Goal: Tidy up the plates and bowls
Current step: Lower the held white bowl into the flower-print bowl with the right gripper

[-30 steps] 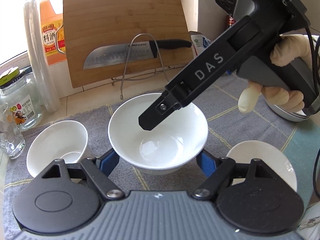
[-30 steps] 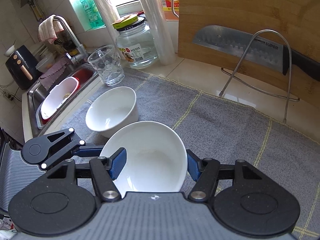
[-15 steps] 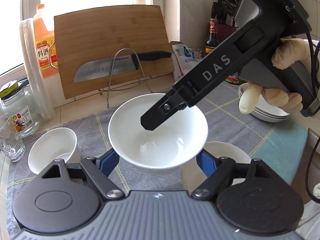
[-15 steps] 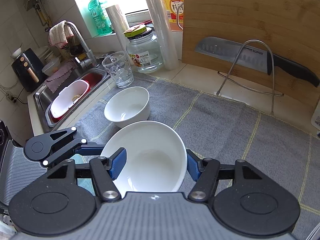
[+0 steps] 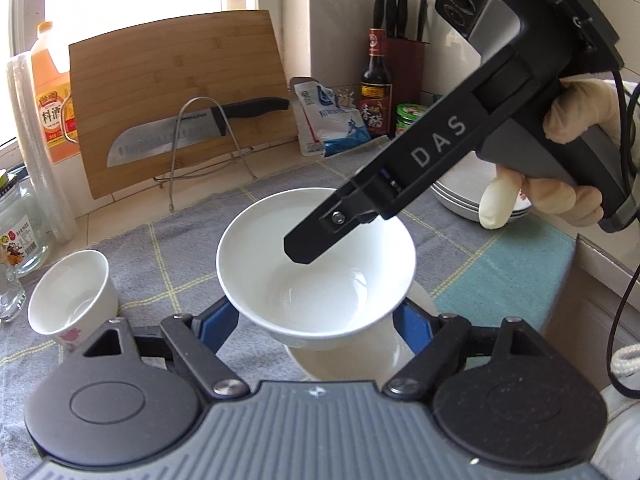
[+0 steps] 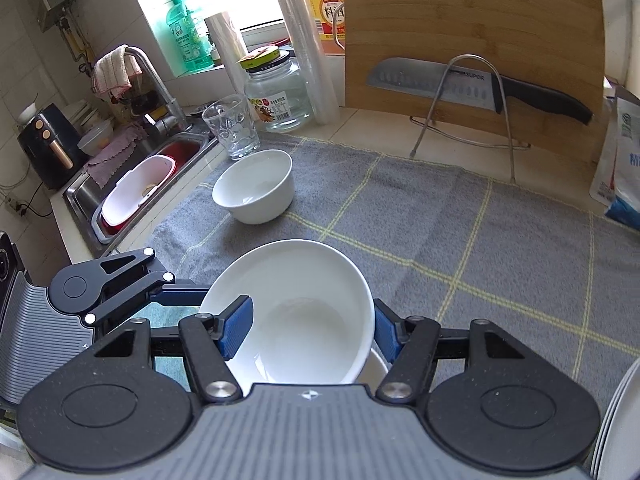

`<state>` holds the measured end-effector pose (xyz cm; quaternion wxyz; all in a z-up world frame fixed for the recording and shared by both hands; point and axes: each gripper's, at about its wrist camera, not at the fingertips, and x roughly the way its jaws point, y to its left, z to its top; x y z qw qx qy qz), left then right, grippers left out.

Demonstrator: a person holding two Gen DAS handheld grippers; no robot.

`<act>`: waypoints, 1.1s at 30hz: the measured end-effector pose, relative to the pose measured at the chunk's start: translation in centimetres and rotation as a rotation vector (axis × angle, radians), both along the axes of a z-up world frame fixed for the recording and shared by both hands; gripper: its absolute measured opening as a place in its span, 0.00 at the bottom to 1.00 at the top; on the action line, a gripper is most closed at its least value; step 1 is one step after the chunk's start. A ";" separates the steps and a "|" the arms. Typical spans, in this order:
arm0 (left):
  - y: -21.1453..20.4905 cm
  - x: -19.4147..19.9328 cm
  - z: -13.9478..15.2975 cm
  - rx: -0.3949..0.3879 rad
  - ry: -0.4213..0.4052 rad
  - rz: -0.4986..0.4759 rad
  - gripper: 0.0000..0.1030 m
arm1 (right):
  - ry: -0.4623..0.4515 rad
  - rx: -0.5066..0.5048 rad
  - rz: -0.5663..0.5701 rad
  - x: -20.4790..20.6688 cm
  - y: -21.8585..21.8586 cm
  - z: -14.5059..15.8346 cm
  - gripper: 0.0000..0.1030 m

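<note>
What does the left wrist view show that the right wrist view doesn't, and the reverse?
Left wrist only: gloved hand, knife block, sauce bottle. Right wrist only: sink, faucet, soap bottle. Both: the big bowl gripped by the left gripper and right gripper, small bowl, cutting board, knife.

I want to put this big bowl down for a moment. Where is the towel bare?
Barest: the grey towel between the small bowl, the wire knife rack and the blue-white bag. Crowded: the sink side by the glass and jar, the opposite end by the plate stack, and under the large bowl, where another bowl sits.
</note>
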<state>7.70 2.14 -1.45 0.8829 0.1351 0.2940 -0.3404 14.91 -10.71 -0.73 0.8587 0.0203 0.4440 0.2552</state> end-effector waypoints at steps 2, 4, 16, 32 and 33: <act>-0.2 -0.3 0.0 0.003 0.007 -0.011 0.81 | 0.006 0.000 -0.007 -0.5 -0.3 -0.1 0.67; -0.4 -0.6 -0.2 0.006 0.016 -0.022 0.81 | 0.013 -0.001 -0.013 -1.0 -0.6 -0.3 0.67; -1.1 -1.0 -1.0 0.027 0.067 -0.045 0.81 | 0.058 0.002 -0.027 -1.8 -1.3 -1.8 0.67; -1.3 -0.6 -1.6 0.039 0.094 -0.046 0.81 | 0.079 -0.004 -0.027 -1.6 -1.2 -2.9 0.68; -1.3 -0.6 -1.6 0.040 0.093 -0.046 0.82 | 0.078 -0.003 -0.027 -1.6 -1.2 -2.9 0.69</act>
